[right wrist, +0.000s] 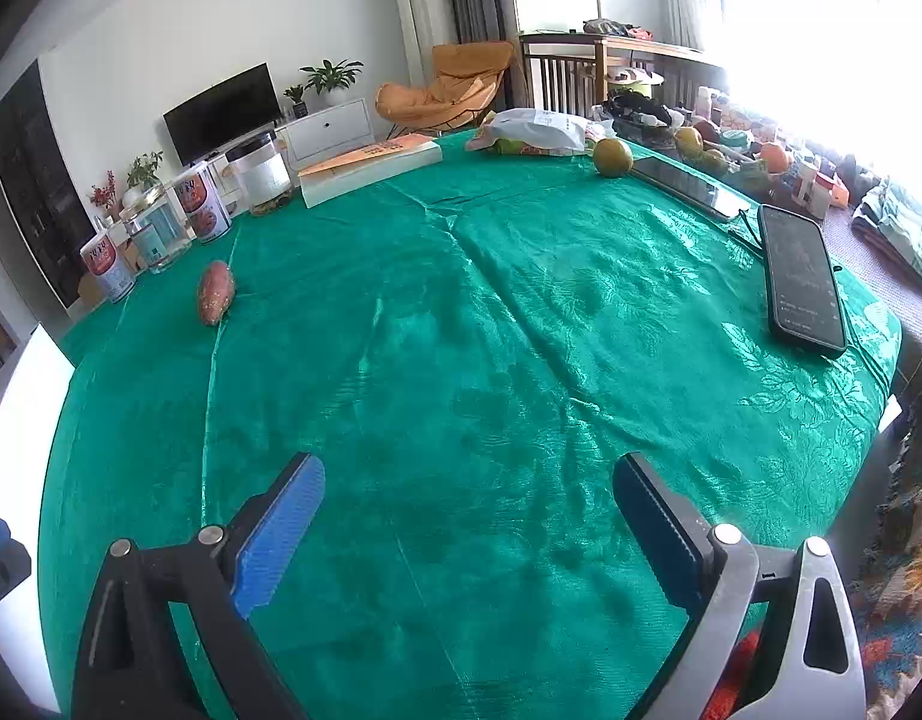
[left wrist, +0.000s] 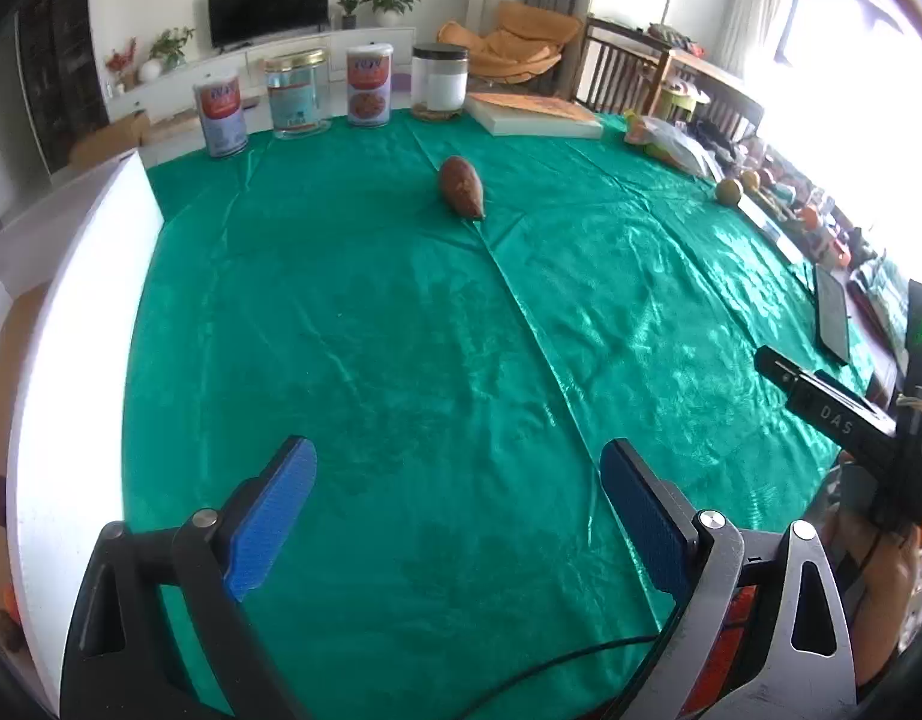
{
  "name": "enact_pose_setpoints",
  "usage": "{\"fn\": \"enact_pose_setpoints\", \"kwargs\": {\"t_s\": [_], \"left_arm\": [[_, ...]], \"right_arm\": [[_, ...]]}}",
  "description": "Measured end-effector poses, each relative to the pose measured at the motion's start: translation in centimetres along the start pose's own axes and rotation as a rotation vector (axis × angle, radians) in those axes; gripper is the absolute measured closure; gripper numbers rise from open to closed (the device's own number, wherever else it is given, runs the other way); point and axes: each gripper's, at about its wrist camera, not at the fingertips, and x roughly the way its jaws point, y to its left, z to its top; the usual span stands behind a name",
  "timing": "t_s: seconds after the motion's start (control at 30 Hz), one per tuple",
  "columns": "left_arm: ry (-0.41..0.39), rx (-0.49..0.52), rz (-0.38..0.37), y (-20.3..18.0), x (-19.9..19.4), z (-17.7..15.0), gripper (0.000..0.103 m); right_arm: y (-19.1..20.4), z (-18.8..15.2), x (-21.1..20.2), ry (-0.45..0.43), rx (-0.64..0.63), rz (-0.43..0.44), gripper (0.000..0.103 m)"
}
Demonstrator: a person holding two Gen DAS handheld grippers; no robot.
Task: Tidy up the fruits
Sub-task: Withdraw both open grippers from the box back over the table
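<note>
A: Item one, the left gripper (left wrist: 455, 516). State?

B: Jaws spread wide, blue pads facing each other, nothing but green tablecloth (left wrist: 401, 330) between them. It angled down over the near part of the table.

A: Item two, the right gripper (right wrist: 466, 531).

B: Same entry: spread, nothing held. Its black body also showed at the right edge of the left wrist view, just beside the left gripper.

A: Item three, the fruit.

B: A brown, tapered piece, most like a sweet potato (left wrist: 461, 186), lay alone on the cloth toward the far side, short of the row of tins and jars (left wrist: 296, 93). Seen from the left gripper it sat almost straight ahead, slightly right of centre, long axis running diagonally, blunt end far-left, pointed end near-right. Seen from the right gripper the same piece (right wrist: 216, 292) lay well off to the left.

A: Anything else?

B: A round yellow-green fruit, likely an orange (right wrist: 612, 157), at the far right edge near a tablet and a phone (right wrist: 802, 282). It lay ahead and right of the right gripper.

A: Which gripper for which?

B: Judged by position, the left was better lined up for the sweet potato, and would want its jaws across the short axis. The orange fell to the right. A white box wall (left wrist: 71, 360) stood at the left, possibly the destination; its inside was not visible.
</note>
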Motion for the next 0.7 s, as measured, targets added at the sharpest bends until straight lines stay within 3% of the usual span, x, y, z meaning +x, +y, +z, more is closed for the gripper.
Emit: {"fn": "enact_pose_setpoints", "kwargs": {"t_s": [0.5,0.57,0.6,0.7], "left_arm": [[0.115,0.021,0.07,-0.1,7.2,0.3,0.007],[0.147,0.026,0.066,0.0,8.1,0.4,0.007],[0.16,0.029,0.062,0.0,8.4,0.5,0.007],[0.178,0.04,0.06,-0.1,9.3,0.7,0.007]], "right_arm": [[-1.2,-0.3,0.8,0.036,0.068,0.022,0.005],[-1.3,0.3,1.0,0.069,0.015,0.012,0.005],[-1.1,0.8,0.5,0.047,-0.07,-0.086,0.005],[0.6,2.4,-2.1,-0.128,-0.394,-0.554,0.005]]}}
